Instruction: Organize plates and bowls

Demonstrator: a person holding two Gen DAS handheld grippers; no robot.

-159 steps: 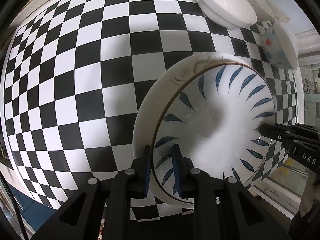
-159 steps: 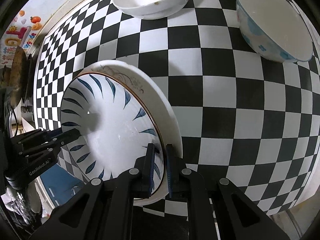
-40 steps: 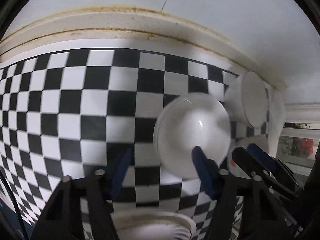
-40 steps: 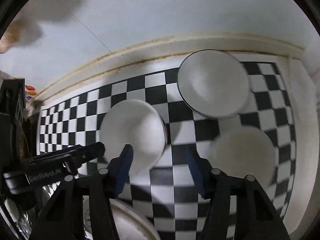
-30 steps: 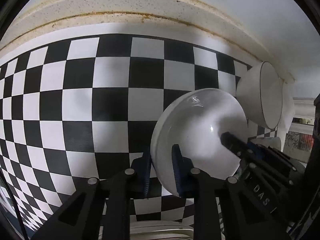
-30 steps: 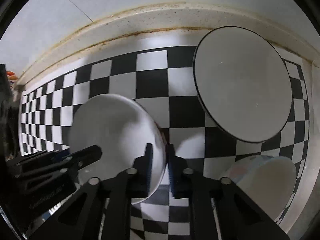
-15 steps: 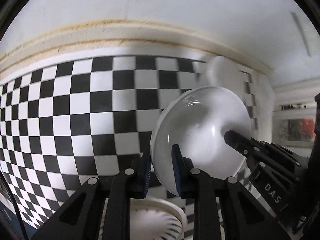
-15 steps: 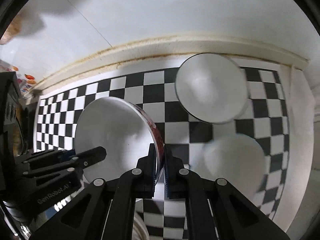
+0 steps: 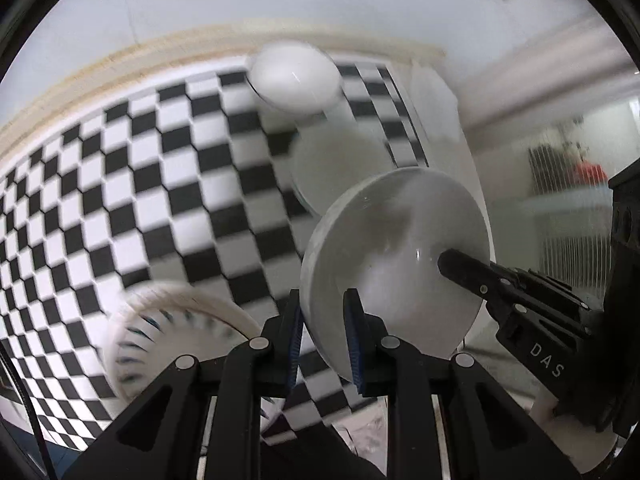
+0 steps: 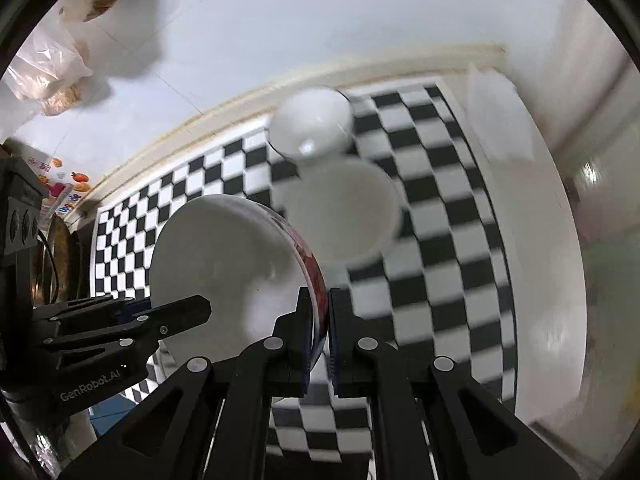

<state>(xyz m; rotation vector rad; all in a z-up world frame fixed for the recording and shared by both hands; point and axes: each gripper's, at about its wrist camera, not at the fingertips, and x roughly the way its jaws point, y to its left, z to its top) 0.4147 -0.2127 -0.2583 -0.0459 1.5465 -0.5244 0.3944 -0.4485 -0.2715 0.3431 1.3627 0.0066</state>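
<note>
Held thing: a white bowl (image 9: 394,264) with a red pattern on its outer wall, lifted clear of the checkered surface (image 9: 120,184) and tilted on edge between both tools.
Left tool (image 9: 322,334): fingers pressed onto the bowl's near rim, one pad inside and one outside.
Right tool (image 10: 320,330): pinching the opposite rim, its pads nearly together on the thin wall beside the red band.
Other bowls: a small white bowl (image 10: 312,126) sits by the back edge near the wall; a wider white bowl (image 10: 344,212) stands just in front of it, touching or nearly so.
Plates: a stack with a blue-leaf plate (image 9: 172,340) on top rests on the surface, below and left of the held bowl in the left view.
Step, as judged: carrying the bowl toward a stacking spot, probably one of the resting bowls or the plates.
Risk, slip: both grips are on smooth glazed rim only; a quick swing could let the bowl pivot or slide out.
Risk, uneven hands: if one tool drifts from the other, the rim is pried and may chip or pop free.
Risk, landing: lowered tilted, its edge could strike a resting bowl and knock it.
</note>
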